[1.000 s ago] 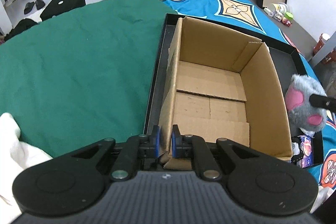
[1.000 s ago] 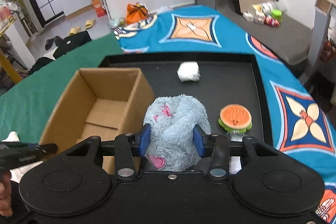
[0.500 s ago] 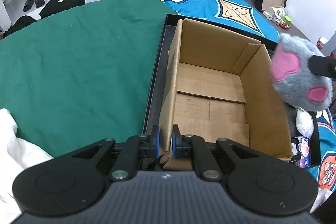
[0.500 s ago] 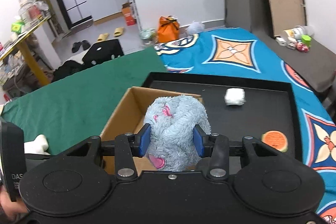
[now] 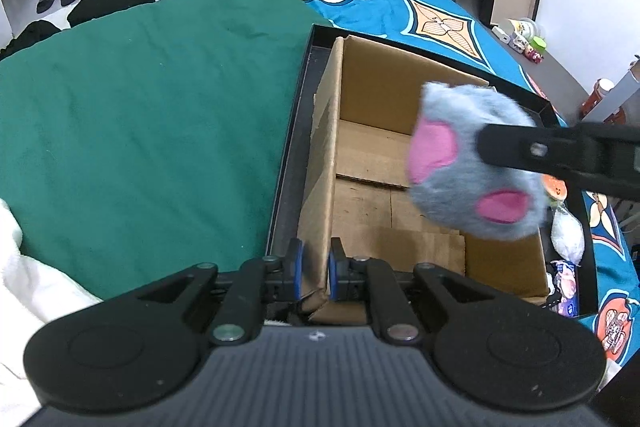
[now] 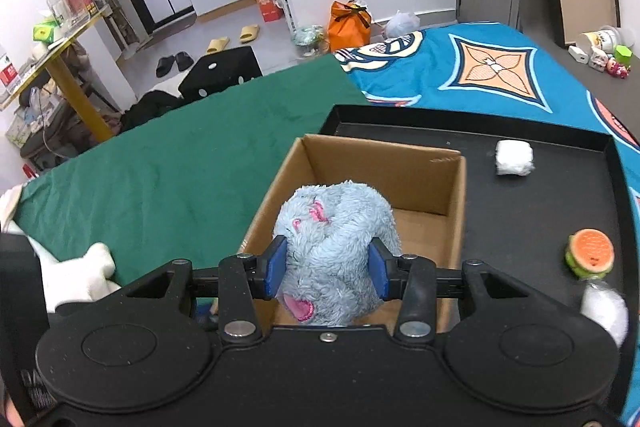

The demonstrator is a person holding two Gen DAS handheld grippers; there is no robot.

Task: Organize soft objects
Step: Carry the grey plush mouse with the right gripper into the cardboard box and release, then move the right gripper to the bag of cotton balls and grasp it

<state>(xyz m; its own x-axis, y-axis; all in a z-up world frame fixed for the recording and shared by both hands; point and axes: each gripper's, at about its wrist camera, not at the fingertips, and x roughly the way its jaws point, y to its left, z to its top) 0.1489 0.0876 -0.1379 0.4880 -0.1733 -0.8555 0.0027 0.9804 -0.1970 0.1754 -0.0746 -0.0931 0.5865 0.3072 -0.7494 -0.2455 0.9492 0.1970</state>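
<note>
**Plush toy carried over the box**

Our right claw [image 6: 327, 269] grips the grey plush toy [image 6: 334, 247] between its blue pads, partly open around it, jaws just easing wider. The toy hangs above the open cardboard box [image 5: 400, 163], which stands in the black tray [image 6: 520, 211]. Our left claw [image 5: 315, 269] is pinched almost closed on the box's near wall.

Fluffy grey plush toy [image 6: 336, 227]; matt brown cardboard box [image 5: 380, 99]; smooth black tray [image 6: 540, 195].
</note>
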